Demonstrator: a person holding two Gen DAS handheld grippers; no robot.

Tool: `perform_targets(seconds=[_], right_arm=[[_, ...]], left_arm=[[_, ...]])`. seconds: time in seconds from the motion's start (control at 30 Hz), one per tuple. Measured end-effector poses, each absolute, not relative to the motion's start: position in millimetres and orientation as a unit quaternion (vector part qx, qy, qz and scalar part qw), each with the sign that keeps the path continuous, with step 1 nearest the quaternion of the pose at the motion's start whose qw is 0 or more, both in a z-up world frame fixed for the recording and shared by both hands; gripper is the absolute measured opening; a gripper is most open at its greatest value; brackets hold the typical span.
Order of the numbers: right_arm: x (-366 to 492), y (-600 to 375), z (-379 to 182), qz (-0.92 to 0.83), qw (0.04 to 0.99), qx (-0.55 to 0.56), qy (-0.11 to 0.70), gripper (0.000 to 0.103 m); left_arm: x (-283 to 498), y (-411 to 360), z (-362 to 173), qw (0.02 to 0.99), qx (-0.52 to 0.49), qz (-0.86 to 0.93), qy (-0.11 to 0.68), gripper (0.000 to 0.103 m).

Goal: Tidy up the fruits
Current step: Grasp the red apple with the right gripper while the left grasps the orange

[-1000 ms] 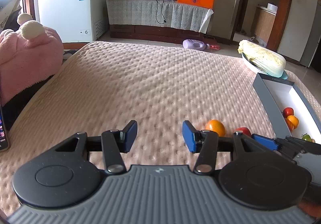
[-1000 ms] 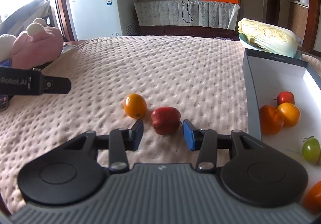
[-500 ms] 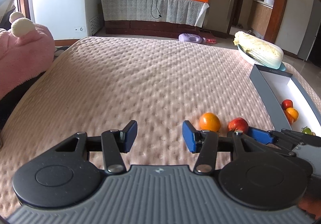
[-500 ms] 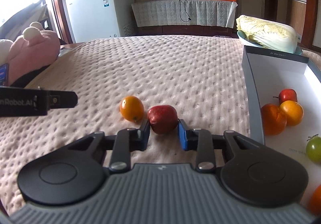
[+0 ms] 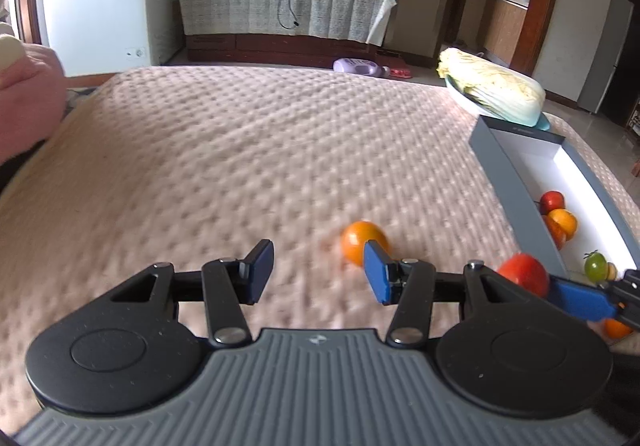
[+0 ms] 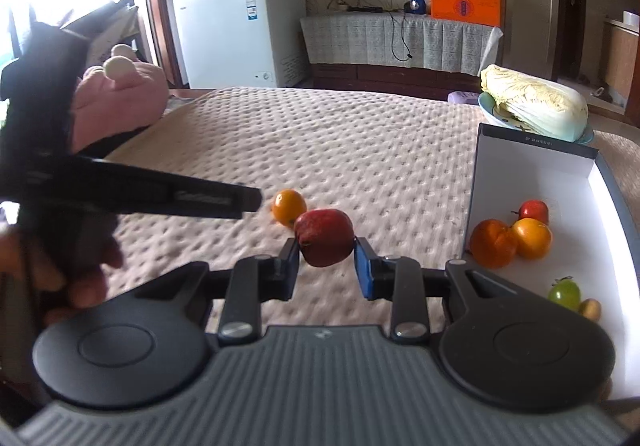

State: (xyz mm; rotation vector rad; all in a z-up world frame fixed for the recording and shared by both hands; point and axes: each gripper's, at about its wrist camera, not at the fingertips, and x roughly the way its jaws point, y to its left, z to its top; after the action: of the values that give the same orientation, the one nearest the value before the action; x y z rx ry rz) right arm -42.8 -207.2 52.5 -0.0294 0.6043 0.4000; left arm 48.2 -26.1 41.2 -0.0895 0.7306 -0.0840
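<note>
My right gripper [image 6: 325,270] is shut on a red apple [image 6: 325,237] and holds it lifted above the beige mat; the apple also shows in the left wrist view [image 5: 524,273]. A small orange [image 6: 289,206] lies on the mat just behind it, also seen in the left wrist view [image 5: 362,247]. My left gripper [image 5: 318,272] is open and empty, with the orange just beyond its right fingertip. A grey-rimmed white box [image 6: 532,182] at the right holds several fruits: an orange [image 6: 493,248], another orange [image 6: 532,238], a red apple [image 6: 534,211] and a green fruit [image 6: 565,294].
A napa cabbage [image 6: 536,108] lies on a plate behind the box. A pink plush toy [image 6: 120,102] sits at the mat's left edge. A white chest freezer [image 6: 240,30] and a covered TV bench [image 6: 396,42] stand beyond the mat.
My right gripper closed on the red apple and lifted it off the mat. My left gripper moved forward and right, towards the orange.
</note>
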Motion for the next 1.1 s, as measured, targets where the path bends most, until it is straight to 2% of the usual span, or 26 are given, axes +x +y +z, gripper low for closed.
perform_targets(seconds=[0.37,0.9,1.0,1.1], right_arm=[[-62.6,-229.7,65.9,0.215,0.932,-0.001,0.291,0.033],[-70.2,-246.9,69.2,0.211,0.934,0.005,0.288,0.033],[-69.8,-247.7,69.3,0.210,0.934,0.006,0.288,0.033],[-70.0,-247.2,69.6,0.211,0.934,0.007,0.288,0.033]], left_arm=[[72.7,-64.3,14.9,0.926,-0.031,-0.035,0.375,0.056],[79.6,-79.8,10.3,0.934,-0.018,-0.018,0.357,0.056],[79.2,-78.9,10.3,0.934,-0.016,-0.017,0.356,0.054],[78.4,-76.3,10.8,0.934,-0.017,-0.015,0.356,0.046]])
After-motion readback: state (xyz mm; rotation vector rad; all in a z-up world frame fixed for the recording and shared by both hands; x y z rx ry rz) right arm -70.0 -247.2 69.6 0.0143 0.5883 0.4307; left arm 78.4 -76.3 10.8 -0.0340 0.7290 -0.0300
